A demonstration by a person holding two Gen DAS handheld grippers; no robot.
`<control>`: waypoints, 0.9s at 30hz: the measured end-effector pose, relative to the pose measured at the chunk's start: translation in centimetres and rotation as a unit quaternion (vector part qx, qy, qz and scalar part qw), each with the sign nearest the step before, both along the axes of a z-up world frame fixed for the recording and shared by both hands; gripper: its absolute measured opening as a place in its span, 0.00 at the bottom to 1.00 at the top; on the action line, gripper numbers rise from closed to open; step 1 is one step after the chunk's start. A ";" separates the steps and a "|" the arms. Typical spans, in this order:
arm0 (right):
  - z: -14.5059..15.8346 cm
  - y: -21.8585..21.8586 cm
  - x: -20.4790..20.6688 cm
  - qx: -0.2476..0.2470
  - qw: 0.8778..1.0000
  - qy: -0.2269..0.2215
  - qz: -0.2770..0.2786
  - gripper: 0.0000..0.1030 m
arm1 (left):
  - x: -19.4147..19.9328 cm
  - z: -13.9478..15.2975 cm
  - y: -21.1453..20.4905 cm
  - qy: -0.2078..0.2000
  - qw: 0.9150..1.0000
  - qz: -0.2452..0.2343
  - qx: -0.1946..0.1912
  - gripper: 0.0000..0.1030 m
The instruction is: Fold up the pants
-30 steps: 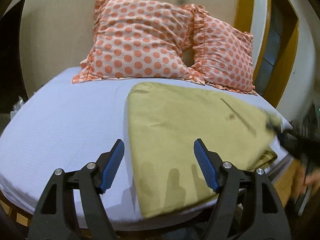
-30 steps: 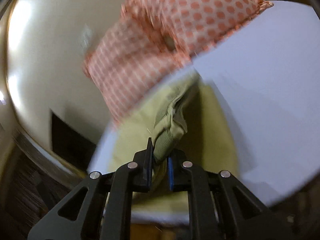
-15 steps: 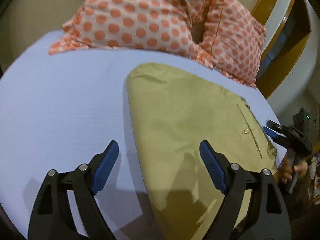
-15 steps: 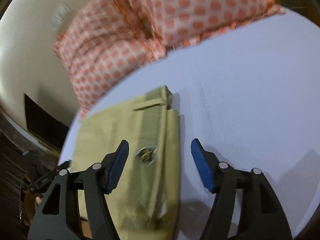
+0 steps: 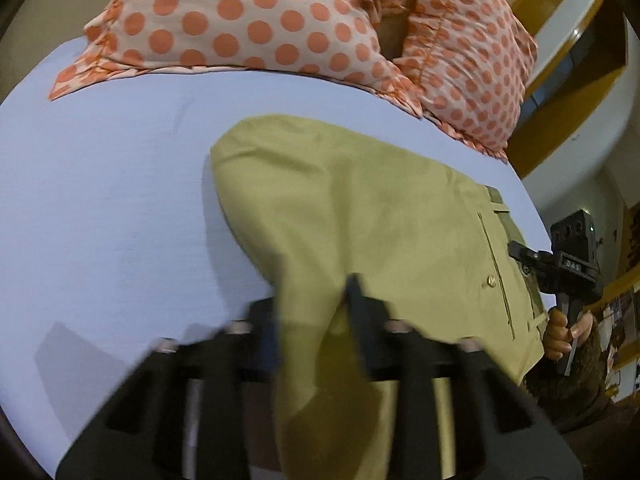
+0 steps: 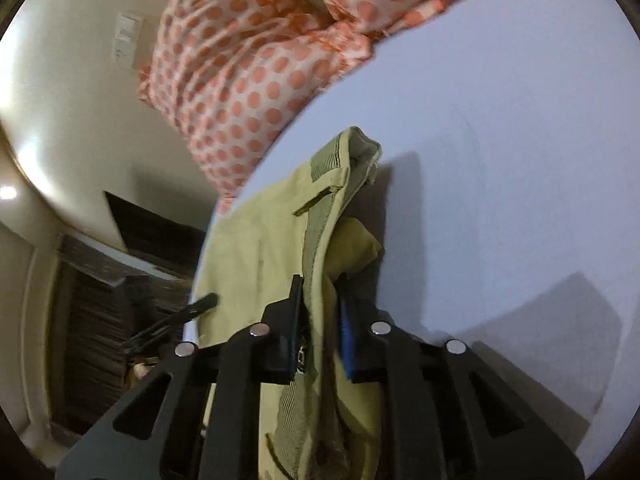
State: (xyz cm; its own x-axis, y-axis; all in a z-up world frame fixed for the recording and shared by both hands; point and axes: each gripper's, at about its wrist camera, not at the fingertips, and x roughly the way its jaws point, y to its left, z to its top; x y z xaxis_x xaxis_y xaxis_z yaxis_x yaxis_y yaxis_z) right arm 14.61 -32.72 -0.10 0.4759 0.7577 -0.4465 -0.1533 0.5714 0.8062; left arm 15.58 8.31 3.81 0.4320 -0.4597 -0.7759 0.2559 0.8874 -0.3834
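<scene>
While left view blurs, right gripper (image 6: 320,320) pinches pants (image 6: 320,216).

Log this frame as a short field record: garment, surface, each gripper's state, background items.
garment: olive-green pants, partly folded, lying on the bed
surface: bed with pale lavender sheet
left gripper: jaws closed on a fold of the pants at their near edge; view blurred
right gripper: jaws closed on the waistband, fabric lifted between them
background: two orange polka-dot pillows at the head of the bed
fold status: not finished, both grippers gripping fabric
</scene>
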 end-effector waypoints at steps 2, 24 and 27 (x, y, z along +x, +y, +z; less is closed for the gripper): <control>1.7 0.3 0.4 -0.001 1.000 -0.018 0.003 0.14 | 0.4 0.7 -0.4 -0.012 1.000 0.000 0.015 0.14; 6.0 4.2 5.9 -0.187 0.981 -0.043 -0.030 0.66 | 3.8 4.9 -4.5 -0.107 0.992 0.023 0.062 0.61; 3.8 5.9 6.3 -0.217 0.976 -0.006 -0.029 0.74 | 5.0 1.5 -7.0 -0.042 0.996 0.009 0.082 0.62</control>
